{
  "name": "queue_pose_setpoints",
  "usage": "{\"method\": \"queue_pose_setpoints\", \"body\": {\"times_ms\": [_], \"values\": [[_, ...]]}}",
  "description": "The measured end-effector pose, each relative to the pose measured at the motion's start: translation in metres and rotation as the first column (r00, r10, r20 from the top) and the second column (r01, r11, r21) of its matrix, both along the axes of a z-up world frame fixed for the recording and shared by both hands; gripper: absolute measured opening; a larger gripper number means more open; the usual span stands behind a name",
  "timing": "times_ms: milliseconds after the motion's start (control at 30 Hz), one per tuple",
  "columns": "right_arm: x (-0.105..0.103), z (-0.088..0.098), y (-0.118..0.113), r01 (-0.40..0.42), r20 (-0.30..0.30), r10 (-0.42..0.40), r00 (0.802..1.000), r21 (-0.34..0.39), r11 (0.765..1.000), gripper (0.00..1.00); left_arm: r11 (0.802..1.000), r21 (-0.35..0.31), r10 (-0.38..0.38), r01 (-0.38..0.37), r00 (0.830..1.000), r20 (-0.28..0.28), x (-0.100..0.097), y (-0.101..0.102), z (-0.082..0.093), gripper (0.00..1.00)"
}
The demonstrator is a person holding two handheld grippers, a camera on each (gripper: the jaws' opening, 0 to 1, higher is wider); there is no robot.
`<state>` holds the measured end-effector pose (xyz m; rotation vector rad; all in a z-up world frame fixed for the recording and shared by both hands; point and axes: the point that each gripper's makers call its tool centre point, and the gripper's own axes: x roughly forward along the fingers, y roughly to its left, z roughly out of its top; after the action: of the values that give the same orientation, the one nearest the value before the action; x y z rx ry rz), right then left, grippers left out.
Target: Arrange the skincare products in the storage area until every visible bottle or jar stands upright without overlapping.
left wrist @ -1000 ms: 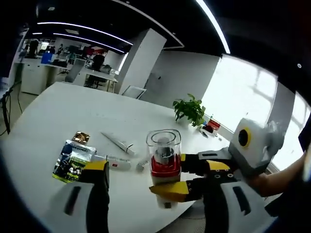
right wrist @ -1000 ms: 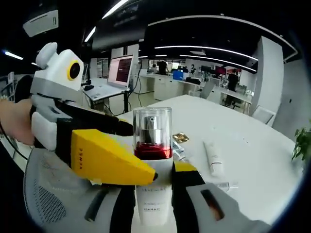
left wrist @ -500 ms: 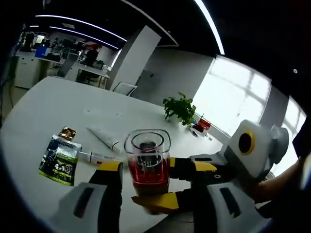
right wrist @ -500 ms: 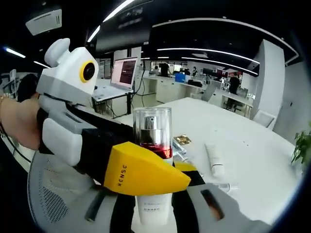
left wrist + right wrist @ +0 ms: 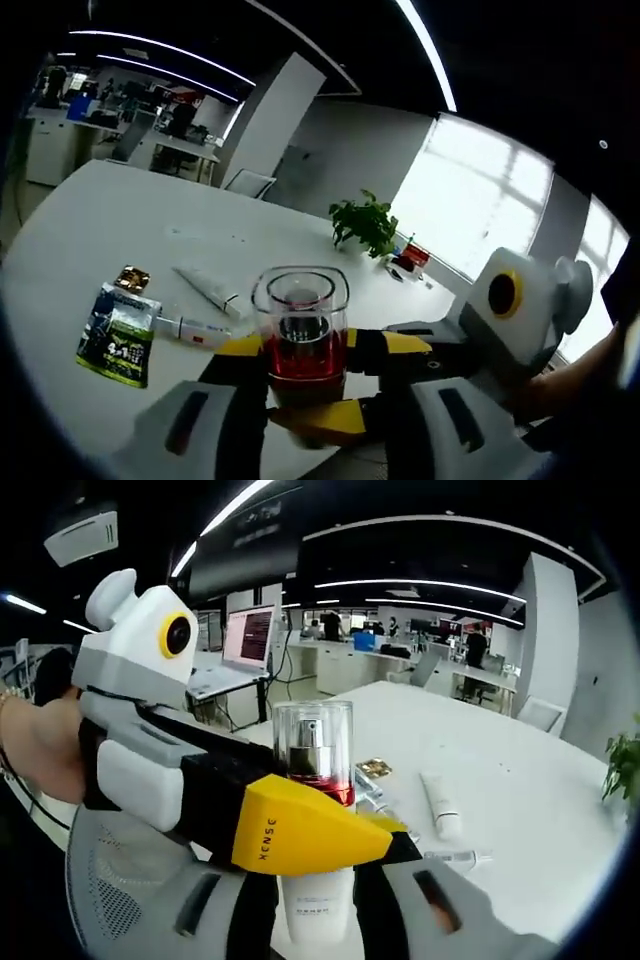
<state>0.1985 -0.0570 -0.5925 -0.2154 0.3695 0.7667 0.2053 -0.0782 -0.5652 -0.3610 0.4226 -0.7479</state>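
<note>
Since earlier: left gripper point(image 5: 300, 400) drawn closer to bottle point(image 5: 314, 810), jaws now flanking red band, not clamped. Right gripper point(image 5: 315, 905) jaws grip bottle base; bottle upright, at 12 o'clock, above desk point(image 5: 120, 220).

You are holding a pump bottle point(image 5: 314, 810) with a clear glossy plastic cap, a silvery metallic pump showing inside, and a matt white body. Your left gripper point(image 5: 335, 835) is showing smooth yellow plastic tips. The white table point(image 5: 120, 215) is looking smooth and matt; a foil sachet point(image 5: 116, 334) is glinting, glossy.
</note>
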Motion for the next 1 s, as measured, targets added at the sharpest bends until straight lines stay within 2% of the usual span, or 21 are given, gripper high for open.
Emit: {"method": "queue_pose_setpoints", "body": {"times_ms": [267,300,333,367,400,433,467,533,633,667,767,1000], "values": [[0.001,-0.001,-0.006,0.042,-0.029,-0.041,0.999,0.02,0.999,0.27,0.999,0.043,0.001,-0.001,1.0,-0.001,0.001,-0.002,-0.003,0.37],[0.001,-0.002,-0.006,0.049,-0.039,-0.047,0.998,0.03,0.998,0.27,0.999,0.054,-0.009,0.009,1.0,0.004,0.001,-0.003,-0.002,0.35],[-0.002,0.0,-0.007,0.051,-0.064,-0.047,0.997,0.072,0.996,0.27,0.996,0.087,0.032,-0.03,0.999,-0.011,0.003,0.003,-0.005,0.24],[0.001,0.004,-0.01,0.057,-0.028,-0.056,0.998,0.05,0.997,0.27,0.998,0.065,-0.004,0.006,1.0,-0.03,0.006,-0.007,-0.013,0.23],[-0.003,0.003,-0.009,0.066,-0.052,-0.063,0.997,0.062,0.996,0.27,0.995,0.098,-0.015,0.015,1.0,-0.007,0.007,-0.003,-0.016,0.23],[-0.002,0.005,-0.009,0.065,-0.028,-0.064,0.998,0.049,0.997,0.27,0.995,0.1,-0.022,0.019,1.0,0.023,0.01,-0.005,-0.017,0.24],[-0.003,0.006,-0.009,0.063,-0.019,-0.063,0.998,0.049,0.997,0.27,0.996,0.092,-0.017,0.015,1.0,0.023,0.003,0.0,-0.005,0.23],[-0.002,0.007,-0.008,0.063,-0.029,-0.062,0.998,0.051,0.997,0.27,0.996,0.087,-0.008,0.007,1.0,0.01,0.001,0.001,0.0,0.23],[-0.001,0.007,-0.008,0.075,-0.036,-0.073,0.997,0.06,0.995,0.27,0.997,0.083,-0.008,0.009,1.0,-0.009,0.006,0.004,-0.001,0.23],[-0.002,0.007,-0.008,0.078,-0.037,-0.076,0.996,0.065,0.995,0.28,0.996,0.093,-0.008,0.007,1.0,0.01,0.005,0.003,0.0,0.23],[-0.003,0.007,-0.007,0.075,-0.039,-0.072,0.997,0.068,0.995,0.28,0.997,0.08,-0.008,0.008,1.0,-0.008,0.007,0.006,0.0,0.23],[-0.001,0.01,-0.003,0.051,-0.025,-0.049,0.998,0.086,0.995,0.28,0.996,0.085,-0.009,0.009,1.0,-0.001,0.007,0.005,0.002,0.23]]}}
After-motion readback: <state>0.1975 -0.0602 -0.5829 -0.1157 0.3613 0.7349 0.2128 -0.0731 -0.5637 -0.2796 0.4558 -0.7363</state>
